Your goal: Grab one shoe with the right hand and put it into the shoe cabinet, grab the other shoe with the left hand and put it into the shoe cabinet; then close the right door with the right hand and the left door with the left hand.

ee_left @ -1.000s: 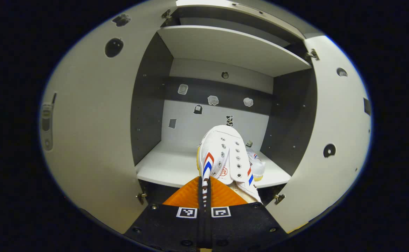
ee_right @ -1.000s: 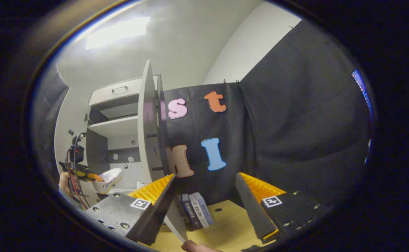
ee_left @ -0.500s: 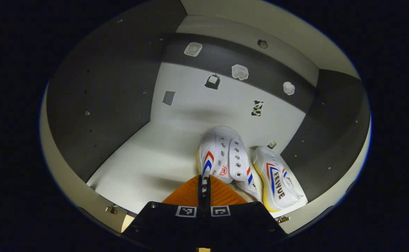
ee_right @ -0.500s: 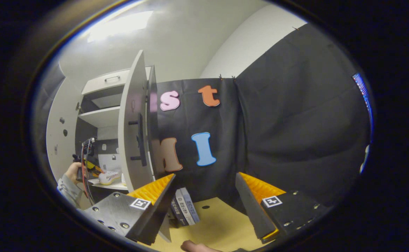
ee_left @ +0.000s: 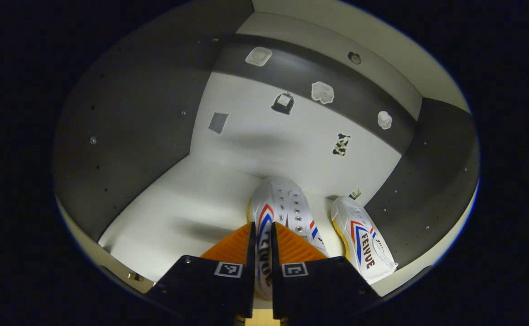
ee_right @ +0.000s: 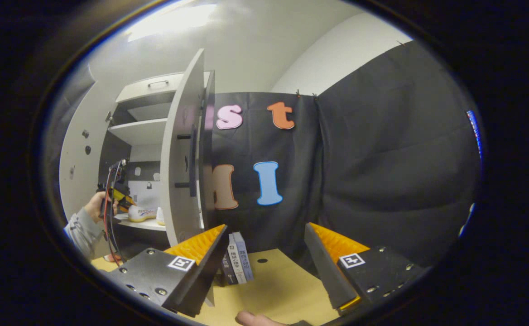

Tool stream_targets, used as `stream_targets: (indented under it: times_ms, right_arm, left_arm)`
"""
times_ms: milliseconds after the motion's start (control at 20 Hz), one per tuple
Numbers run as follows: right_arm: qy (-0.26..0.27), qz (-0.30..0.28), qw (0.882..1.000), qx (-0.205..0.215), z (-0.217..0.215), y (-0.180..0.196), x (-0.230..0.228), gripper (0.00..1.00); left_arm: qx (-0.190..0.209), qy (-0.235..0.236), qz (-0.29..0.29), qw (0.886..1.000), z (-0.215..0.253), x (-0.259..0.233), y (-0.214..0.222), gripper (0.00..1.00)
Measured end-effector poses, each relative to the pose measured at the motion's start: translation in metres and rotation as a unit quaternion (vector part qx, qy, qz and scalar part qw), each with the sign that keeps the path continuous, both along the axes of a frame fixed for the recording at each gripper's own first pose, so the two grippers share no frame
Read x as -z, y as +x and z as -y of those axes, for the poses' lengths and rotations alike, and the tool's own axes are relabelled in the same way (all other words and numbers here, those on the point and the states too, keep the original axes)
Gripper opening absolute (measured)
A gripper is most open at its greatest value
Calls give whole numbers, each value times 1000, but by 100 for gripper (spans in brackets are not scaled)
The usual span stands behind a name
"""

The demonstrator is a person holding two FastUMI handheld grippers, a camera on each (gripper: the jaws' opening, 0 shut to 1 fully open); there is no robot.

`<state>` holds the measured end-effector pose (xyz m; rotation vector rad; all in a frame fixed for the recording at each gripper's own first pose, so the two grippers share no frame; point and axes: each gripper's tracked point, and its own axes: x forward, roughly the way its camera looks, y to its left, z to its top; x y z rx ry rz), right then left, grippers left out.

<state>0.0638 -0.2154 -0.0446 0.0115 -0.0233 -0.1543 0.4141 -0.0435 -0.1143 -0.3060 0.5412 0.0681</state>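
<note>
Hiding its heel, the left tongs [ee_left: 261,235] flank one shoe [ee_left: 279,208].

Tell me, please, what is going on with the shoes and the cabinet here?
A person is stowing a pair of white shoes in the shoe cabinet. The left gripper is inside it, its fingers on either side of the second shoe on the shelf, beside the first shoe lying to its right. The right gripper hangs open and empty outside, near the open right door.

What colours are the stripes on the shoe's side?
Red and blue stripes on the white canvas shoe on the cabinet shelf, best in the left gripper view.
</note>
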Motion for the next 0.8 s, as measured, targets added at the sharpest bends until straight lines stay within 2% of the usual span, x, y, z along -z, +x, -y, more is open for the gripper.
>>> stream_targets:
  times_ms: [100,150,200,300,350,500,550,600,650,800]
  right_arm:
    - [-2,-6,1000,-5,-6,-2,4,96]
    - [-6,-11,1000,-6,-8,-2,6,100]
    - [-8,-13,1000,-5,-8,-1,7,100]
    - [-10,-15,1000,-3,-9,-1,7,100]
    - [-9,-17,1000,-3,-9,-2,7,100]
    - [-7,-21,1000,-5,-7,1,9,100]
    - [-7,-21,1000,-6,-7,2,7,100]
    - [-1,-21,1000,-14,-8,2,5,99]
    - [1,-21,999,-25,-11,4,3,100]
    - [-12,-26,999,-27,-1,13,-3,100]
  left_arm:
    - [8,-4,31,999,4,-23,-8,27]
    - [10,-6,36,999,6,-28,-16,59]
    - [15,0,35,999,6,-32,-25,65]
    - [17,35,44,998,4,-41,-44,66]
    - [19,54,56,997,4,-48,-55,75]
    - [30,77,101,992,13,-71,-97,81]
    - [33,82,115,989,14,-76,-114,89]
    - [32,93,129,987,14,-84,-132,88]
    - [34,101,149,983,14,-92,-147,97]
    - [32,98,188,977,16,-110,-201,96]
